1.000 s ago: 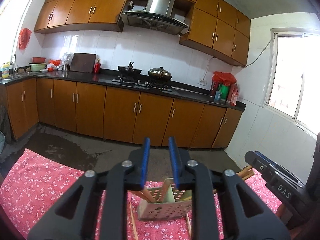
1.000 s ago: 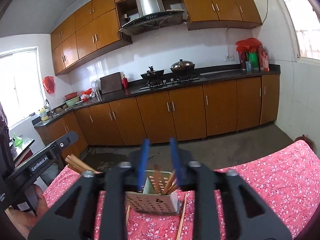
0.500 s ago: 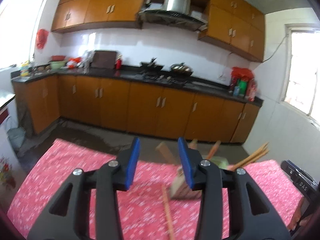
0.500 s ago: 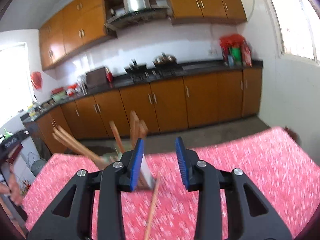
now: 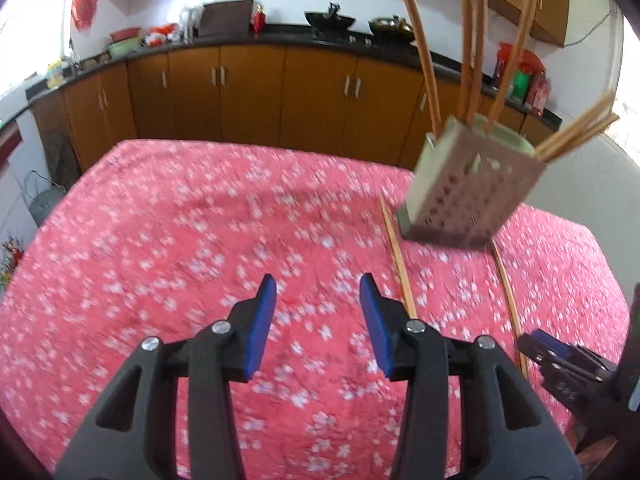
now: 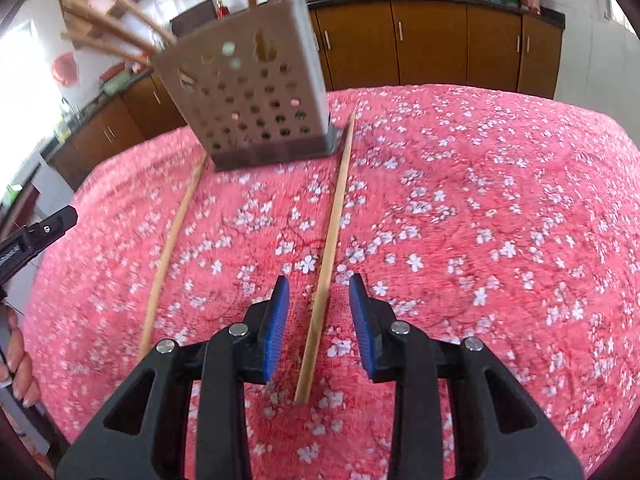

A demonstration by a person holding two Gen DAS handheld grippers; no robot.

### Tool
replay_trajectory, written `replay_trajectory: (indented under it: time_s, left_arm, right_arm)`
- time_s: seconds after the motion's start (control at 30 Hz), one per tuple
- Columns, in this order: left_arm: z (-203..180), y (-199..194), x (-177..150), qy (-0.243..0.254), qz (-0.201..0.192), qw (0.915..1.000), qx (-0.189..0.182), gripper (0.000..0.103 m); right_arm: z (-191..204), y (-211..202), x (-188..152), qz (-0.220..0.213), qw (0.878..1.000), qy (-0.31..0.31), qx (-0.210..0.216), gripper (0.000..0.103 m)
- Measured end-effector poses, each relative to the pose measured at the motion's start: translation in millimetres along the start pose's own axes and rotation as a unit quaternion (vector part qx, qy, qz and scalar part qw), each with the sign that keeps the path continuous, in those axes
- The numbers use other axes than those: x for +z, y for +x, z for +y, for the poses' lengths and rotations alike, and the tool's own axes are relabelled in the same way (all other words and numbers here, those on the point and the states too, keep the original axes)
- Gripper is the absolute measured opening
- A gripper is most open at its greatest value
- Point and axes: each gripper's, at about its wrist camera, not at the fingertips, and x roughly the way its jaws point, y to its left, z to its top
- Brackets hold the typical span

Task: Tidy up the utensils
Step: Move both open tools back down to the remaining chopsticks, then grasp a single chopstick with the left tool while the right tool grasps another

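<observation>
A pale, square, perforated utensil holder [image 6: 256,92] is seen standing on a table covered with a pink cloth printed with white blossoms [image 6: 480,208]. Several brown wooden chopsticks [image 5: 424,56] are held inside the holder, leaning out over its rim in different directions.

Two more loose wooden chopsticks are laid flat on the cloth, one on either side of the holder's base and running back from it toward the cameras. The right-hand loose chopstick [image 6: 328,248] is seen in the right wrist view touching or lying just beside the holder's dark base at its far end, while its near end is placed between the blue-padded fingers of the right gripper [image 6: 318,316]. The jaws are spread apart on either side of the stick and nothing is clamped. The left-hand loose chopstick [image 6: 172,240] is seen well apart from that gripper.

In the left wrist view the left gripper [image 5: 318,322] is shown released as well, with its blue pads parted over bare cloth; the left-hand loose chopstick lies just to the right of its right finger. Brown kitchen cabinets under a dark countertop [image 5: 248,92] are visible behind the table.
</observation>
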Motion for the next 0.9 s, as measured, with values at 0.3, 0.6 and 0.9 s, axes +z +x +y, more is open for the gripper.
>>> replay_trajectory:
  time_s: [0.3, 0.6, 0.9]
  left_arm:
    - [-46, 23, -14, 0.017, 0.034, 0.9986, -0.038, 0.044]
    - [-73, 58, -32, 0.036, 0.071, 0.9967, -0.014, 0.033]
    - [-38, 65, -21, 0.022, 0.063, 0.9971, 0.037, 0.008]
  right_arm:
    - [-41, -9, 1, -0.018, 0.998, 0.046, -0.046, 0.008]
    - [-51, -17, -4, -0.017, 0.997, 0.046, -0.053, 0.008]
    - [-45, -8, 3, -0.020, 0.998, 0.036, -0.056, 0.008]
